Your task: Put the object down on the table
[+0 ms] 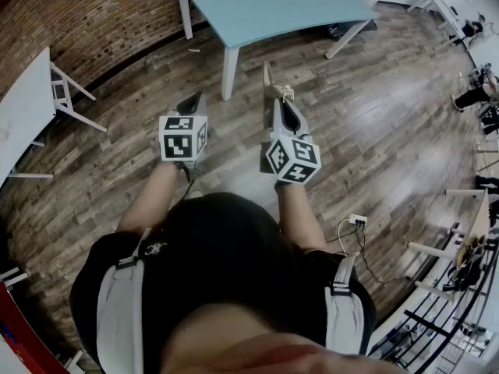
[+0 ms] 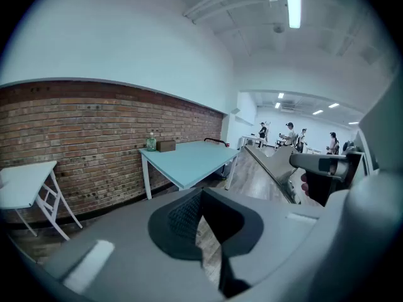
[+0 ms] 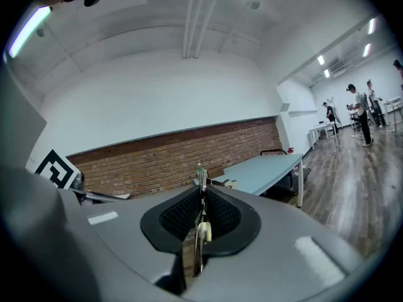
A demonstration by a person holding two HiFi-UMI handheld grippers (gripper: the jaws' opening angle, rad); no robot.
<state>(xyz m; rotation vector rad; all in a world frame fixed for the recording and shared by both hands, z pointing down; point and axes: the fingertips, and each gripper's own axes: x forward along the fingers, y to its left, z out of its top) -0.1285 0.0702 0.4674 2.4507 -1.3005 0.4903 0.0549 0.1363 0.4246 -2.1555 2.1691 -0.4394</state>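
We are risking the thin strip pivoting loose from the clamped fingers of the right gripper, left gripper fingers apart, short of the twelve-o'clock tabletop.

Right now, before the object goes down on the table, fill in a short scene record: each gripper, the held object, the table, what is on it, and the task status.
Right gripper: shut on a thin flat board, held on edge
Left gripper: jaws apart, nothing between them
Table: light blue top, white legs, ahead of the person
On the table: green bottle and brown box, at the end by the brick wall
Task status: board not yet set down; it is over the wood floor, short of the table
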